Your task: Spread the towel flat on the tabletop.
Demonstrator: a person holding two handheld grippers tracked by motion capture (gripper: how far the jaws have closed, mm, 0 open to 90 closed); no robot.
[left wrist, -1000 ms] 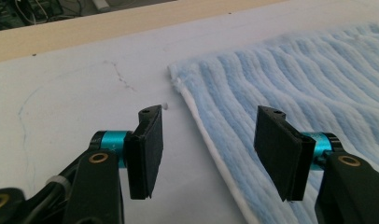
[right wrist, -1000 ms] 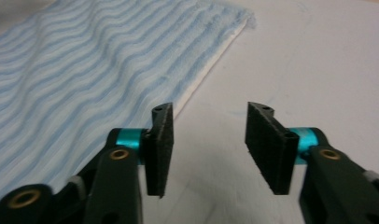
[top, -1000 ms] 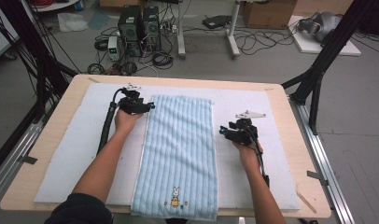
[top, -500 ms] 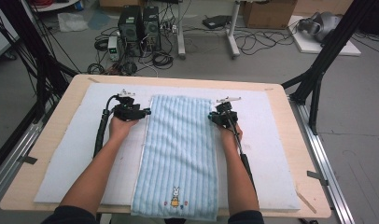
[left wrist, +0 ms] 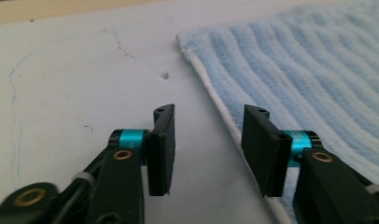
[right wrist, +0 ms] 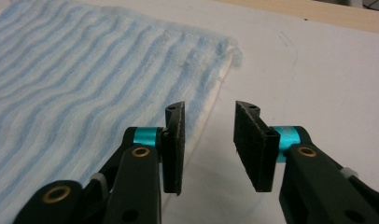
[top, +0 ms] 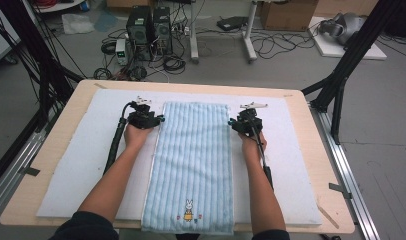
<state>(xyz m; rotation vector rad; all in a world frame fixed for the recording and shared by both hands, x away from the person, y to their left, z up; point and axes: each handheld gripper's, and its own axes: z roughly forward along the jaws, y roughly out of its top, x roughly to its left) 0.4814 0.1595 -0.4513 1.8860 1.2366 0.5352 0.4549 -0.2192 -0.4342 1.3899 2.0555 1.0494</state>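
- A blue striped towel (top: 193, 165) lies flat and lengthwise down the middle of the white mat (top: 81, 165), its near end hanging just over the table (top: 56, 115) edge, a small rabbit picture (top: 189, 210) stitched near that end.
- The left gripper (top: 153, 120) sits at the towel's left long edge, close to the far left corner.
- In the left gripper view its jaws stand partly apart, having just been closing: one pad (left wrist: 160, 149) over bare mat, the other over the towel's white hem (left wrist: 225, 121). The hem runs into the gap, but nothing is pinched.
- The right gripper (top: 236, 122) is at the right long edge, near the far right corner (right wrist: 232, 49).
- Its jaws have just been opening and stand at a middling gap; the towel's edge (right wrist: 204, 116) lies beside the left pad (right wrist: 173, 147), mat under the other. No grip here either.
- Both forearms reach in from the near side, one on each flank of the towel.
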